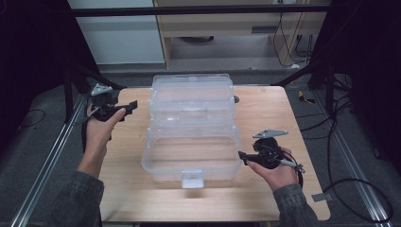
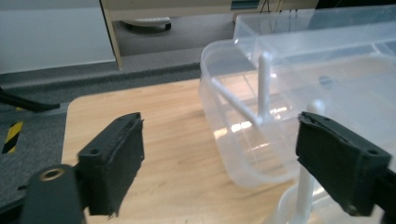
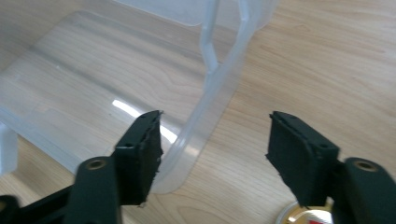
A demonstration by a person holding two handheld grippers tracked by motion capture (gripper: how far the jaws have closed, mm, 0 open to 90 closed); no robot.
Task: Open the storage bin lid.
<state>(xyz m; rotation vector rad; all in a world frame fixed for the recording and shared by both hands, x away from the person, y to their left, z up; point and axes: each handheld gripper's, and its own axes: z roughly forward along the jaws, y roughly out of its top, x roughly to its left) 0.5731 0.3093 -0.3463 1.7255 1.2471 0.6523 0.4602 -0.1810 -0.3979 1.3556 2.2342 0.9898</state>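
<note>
A clear plastic fold-out box (image 1: 191, 127) stands open in the middle of the wooden table (image 1: 265, 113), its trays stepped back in tiers and its white latch (image 1: 192, 178) at the near edge. My left gripper (image 1: 131, 107) is held beside the box's far left corner, open and holding nothing. In the left gripper view the jaws (image 2: 219, 158) stand wide apart before the box's rounded corner (image 2: 247, 135) and hinge arms. My right gripper (image 1: 243, 156) sits at the lowest tray's right end, open. In the right gripper view the tray's corner rim (image 3: 196, 135) lies between its jaws (image 3: 215, 149).
Metal frame rails run along both sides of the table (image 1: 47, 161). Cables (image 1: 340, 189) trail over the floor at the right. A light wooden cabinet (image 1: 236, 23) stands behind the table. A small dark hole (image 1: 236, 99) marks the tabletop just right of the box.
</note>
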